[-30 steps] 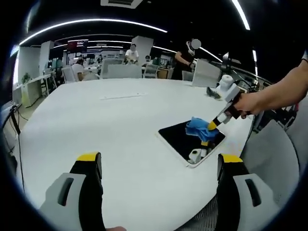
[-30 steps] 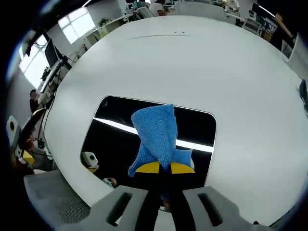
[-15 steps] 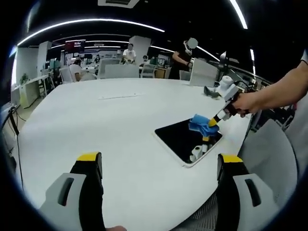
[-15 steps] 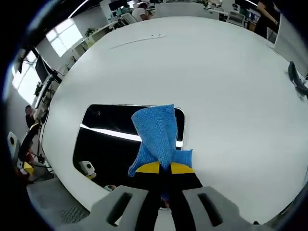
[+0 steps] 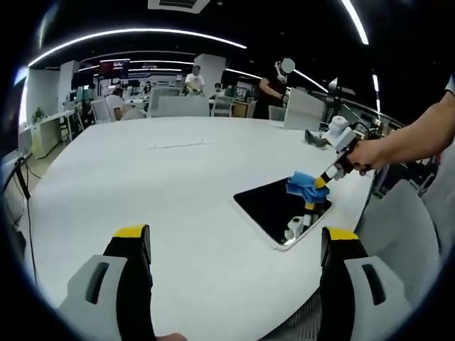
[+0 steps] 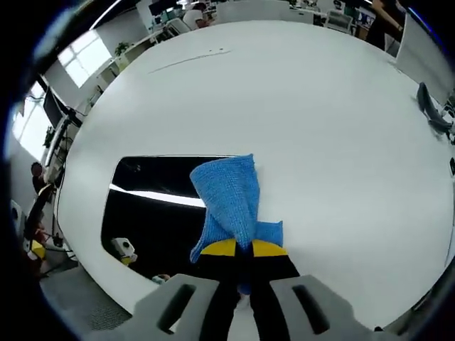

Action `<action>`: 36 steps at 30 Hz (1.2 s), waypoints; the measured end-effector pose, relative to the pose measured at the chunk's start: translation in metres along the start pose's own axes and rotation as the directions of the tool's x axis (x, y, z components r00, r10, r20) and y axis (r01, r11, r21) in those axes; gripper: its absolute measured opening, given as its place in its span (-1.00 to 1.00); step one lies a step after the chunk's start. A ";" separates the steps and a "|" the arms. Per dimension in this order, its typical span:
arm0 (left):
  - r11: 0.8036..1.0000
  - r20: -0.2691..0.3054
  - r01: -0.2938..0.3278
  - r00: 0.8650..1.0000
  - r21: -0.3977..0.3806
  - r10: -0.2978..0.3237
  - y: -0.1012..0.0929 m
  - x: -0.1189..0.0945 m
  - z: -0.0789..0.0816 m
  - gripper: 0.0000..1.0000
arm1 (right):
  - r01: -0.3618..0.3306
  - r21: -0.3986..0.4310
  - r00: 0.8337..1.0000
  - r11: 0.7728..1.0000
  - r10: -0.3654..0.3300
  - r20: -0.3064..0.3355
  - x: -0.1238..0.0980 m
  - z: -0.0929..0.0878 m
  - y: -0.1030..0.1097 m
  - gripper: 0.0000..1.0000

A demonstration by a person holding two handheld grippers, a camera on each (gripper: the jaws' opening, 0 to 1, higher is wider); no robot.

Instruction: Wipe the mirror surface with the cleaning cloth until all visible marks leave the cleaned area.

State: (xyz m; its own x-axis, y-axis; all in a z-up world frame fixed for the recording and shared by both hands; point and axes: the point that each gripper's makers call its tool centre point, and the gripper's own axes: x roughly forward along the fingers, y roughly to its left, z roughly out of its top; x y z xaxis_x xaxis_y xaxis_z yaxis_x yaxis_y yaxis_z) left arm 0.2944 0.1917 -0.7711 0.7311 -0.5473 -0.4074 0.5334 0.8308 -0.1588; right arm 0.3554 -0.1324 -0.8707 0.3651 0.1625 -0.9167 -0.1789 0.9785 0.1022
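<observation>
A dark rectangular mirror (image 5: 274, 209) (image 6: 153, 206) with a white rim lies flat on the round white table (image 5: 156, 192), near its right edge. My right gripper (image 6: 237, 249) (image 5: 321, 179) is shut on a blue cleaning cloth (image 6: 231, 199) (image 5: 304, 186). The cloth hangs over the mirror's far right corner; whether it touches the glass I cannot tell. The mirror reflects a ceiling light strip and the gripper. My left gripper (image 5: 231, 238) stands open over the table's near edge, well left of the mirror, with nothing between its fingers.
A person's hand (image 5: 370, 153) holds the right gripper. A dark object (image 6: 434, 106) lies at the table's far right. Chairs (image 5: 181, 105), desks and standing people (image 5: 274, 85) are beyond the table. A grey chair back (image 5: 402, 227) is by the near right edge.
The right gripper and cloth have slid along the mirror toward its far right corner; more bare dark glass shows to the left of the cloth. The left gripper has stayed put and open.
</observation>
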 end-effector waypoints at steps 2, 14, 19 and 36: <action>1.000 -0.008 0.010 1.000 0.006 -0.010 -0.003 0.001 -0.002 0.98 | 0.004 -0.017 1.000 1.000 -0.004 -0.005 0.000 0.000 0.001 -1.00; 1.000 0.009 0.003 1.000 0.014 -0.003 0.002 0.008 0.011 0.98 | 0.011 0.037 1.000 0.999 -0.011 0.003 -0.001 -0.001 0.001 -1.00; 1.000 0.040 -0.009 0.999 -0.013 0.009 0.005 0.005 0.022 0.98 | 0.020 0.041 1.000 0.999 -0.021 0.014 -0.001 -0.002 0.001 -1.00; 0.999 0.043 0.003 0.999 -0.033 -0.001 0.007 0.008 0.013 0.98 | 0.003 0.067 1.000 0.998 -0.003 -0.006 -0.008 -0.021 0.011 -1.00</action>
State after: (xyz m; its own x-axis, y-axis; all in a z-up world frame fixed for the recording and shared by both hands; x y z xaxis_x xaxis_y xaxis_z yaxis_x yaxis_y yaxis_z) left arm 0.3096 0.1919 -0.7634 0.7481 -0.5524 -0.3678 0.5210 0.8321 -0.1899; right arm 0.3317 -0.1251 -0.8704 0.3598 0.1587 -0.9195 -0.1164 0.9854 0.1245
